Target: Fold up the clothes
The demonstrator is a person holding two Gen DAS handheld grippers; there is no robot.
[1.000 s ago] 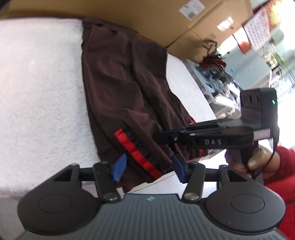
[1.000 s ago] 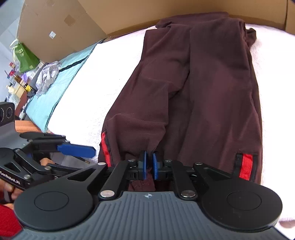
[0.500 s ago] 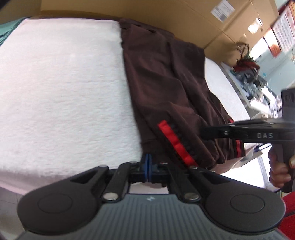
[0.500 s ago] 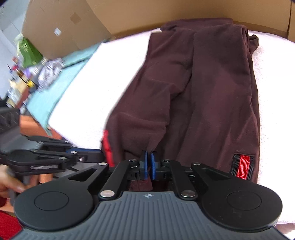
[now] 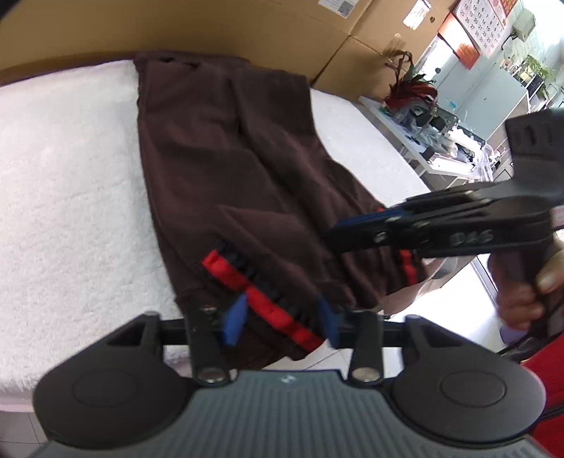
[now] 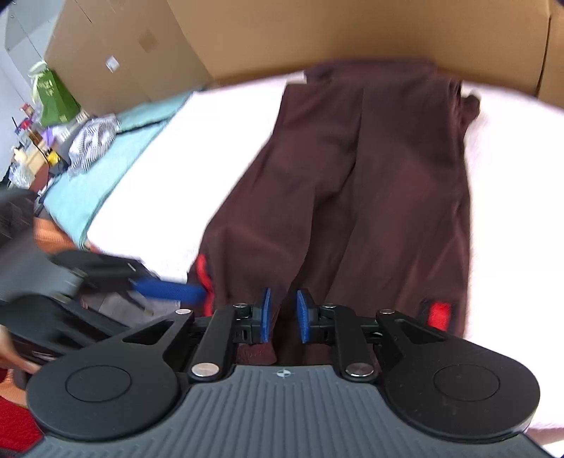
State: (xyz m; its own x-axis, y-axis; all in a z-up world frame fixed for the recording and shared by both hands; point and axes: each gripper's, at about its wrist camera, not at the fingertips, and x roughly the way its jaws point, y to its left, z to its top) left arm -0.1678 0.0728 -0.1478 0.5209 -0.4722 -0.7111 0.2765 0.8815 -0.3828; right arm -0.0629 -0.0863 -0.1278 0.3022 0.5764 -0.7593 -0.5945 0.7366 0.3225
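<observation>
Tall cardboard boxes (image 5: 282,31) behind a white-covered table (image 5: 63,169); bright windows (image 5: 500,88) beyond a cluttered desk (image 5: 433,141).

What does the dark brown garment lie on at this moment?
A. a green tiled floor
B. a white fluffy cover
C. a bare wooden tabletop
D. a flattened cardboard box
B: the dark brown garment is spread flat on a white fluffy cover; the cardboard boxes stand behind it, not under it.

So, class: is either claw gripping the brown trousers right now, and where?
Neither. Both claws are opening over the trousers' near hems: the left claw astride the red stripe, the right claw around plain fabric, pads off.
</observation>
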